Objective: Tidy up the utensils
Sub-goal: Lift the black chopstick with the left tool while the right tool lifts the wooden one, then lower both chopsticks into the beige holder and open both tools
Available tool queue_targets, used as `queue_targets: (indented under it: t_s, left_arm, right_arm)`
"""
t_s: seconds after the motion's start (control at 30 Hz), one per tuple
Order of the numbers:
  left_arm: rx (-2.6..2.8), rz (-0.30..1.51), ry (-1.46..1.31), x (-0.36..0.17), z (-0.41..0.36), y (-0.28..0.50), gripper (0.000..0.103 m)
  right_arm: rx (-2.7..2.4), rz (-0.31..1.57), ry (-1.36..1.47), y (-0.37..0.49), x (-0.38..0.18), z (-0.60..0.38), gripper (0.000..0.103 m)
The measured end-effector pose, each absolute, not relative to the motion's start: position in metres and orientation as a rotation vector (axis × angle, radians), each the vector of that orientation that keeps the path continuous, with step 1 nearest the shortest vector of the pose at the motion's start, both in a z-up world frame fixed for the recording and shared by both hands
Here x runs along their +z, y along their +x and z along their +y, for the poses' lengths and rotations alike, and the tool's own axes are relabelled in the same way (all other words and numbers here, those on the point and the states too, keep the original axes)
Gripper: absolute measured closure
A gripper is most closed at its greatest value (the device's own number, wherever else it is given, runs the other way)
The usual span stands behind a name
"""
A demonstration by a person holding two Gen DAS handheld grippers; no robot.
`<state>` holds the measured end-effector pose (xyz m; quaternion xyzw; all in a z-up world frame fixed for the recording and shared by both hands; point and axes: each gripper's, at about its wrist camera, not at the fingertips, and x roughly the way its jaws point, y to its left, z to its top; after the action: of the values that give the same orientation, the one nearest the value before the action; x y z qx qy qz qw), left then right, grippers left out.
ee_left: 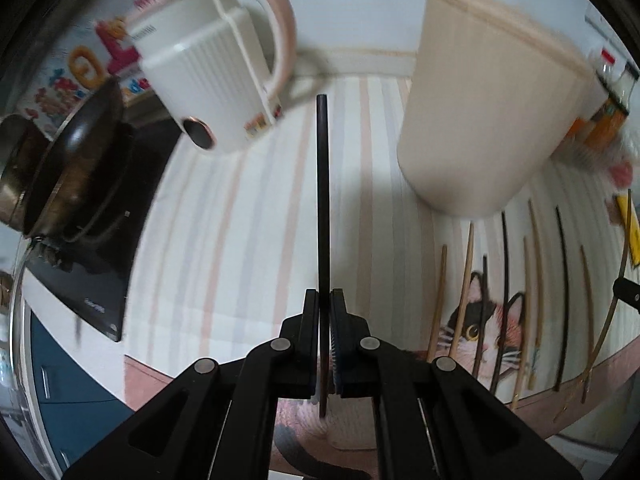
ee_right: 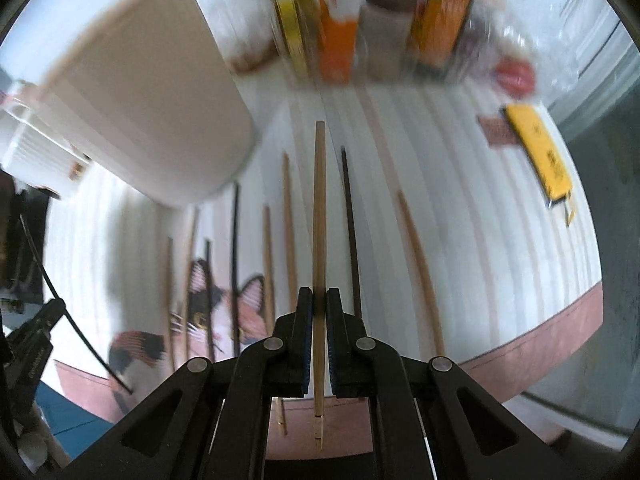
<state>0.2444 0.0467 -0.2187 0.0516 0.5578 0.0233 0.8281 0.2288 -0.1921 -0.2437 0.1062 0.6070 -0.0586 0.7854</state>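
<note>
The left gripper [ee_left: 324, 300] pinches a black chopstick [ee_left: 322, 200], the right gripper [ee_right: 316, 300] a bamboo chopstick [ee_right: 319, 220]; both sticks point forward, the beige holder [ee_left: 480, 120] far-right of the left.

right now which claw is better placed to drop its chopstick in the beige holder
Left, probably. The left claw holds its black chopstick up between both containers; the beige holder looms beside it. The right claw points its wooden chopstick past the holder.

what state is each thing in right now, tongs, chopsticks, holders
left tongs: shut on black chopstick
right tongs: shut on bamboo chopstick
loose chopsticks: lying on the mat
beige holder: standing on the mat
white ribbed holder: standing by the stove
</note>
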Motion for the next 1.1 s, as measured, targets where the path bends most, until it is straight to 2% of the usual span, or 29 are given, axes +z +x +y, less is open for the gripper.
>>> queue_targets:
  t_s: [0.37, 0.77, 0.93, 1.1]
  left_arm:
    - [0.065, 0.976, 0.018, -0.124, 0.047, 0.243, 0.101]
    - [0.007, 0.778, -0.069, -0.012, 0.041, 0.279, 0.101]
    - [-0.036, 0.733, -0.102, 0.025, 0.033, 0.303, 0.101]
    - [-0.069, 0.724, -0.108, 0.037, 0.018, 0.332, 0.101]
  right_arm:
    - [-0.002, 1.092, 0.271, 0.255, -0.153, -0.193, 0.096]
    - [0.147, 0.87, 0.281, 0.318, -0.031, -0.185, 0.096]
    - [0.166, 0.795, 0.29, 0.352, 0.002, -0.187, 0.096]
    - [0.161, 0.755, 0.296, 0.389, 0.012, -0.185, 0.096]
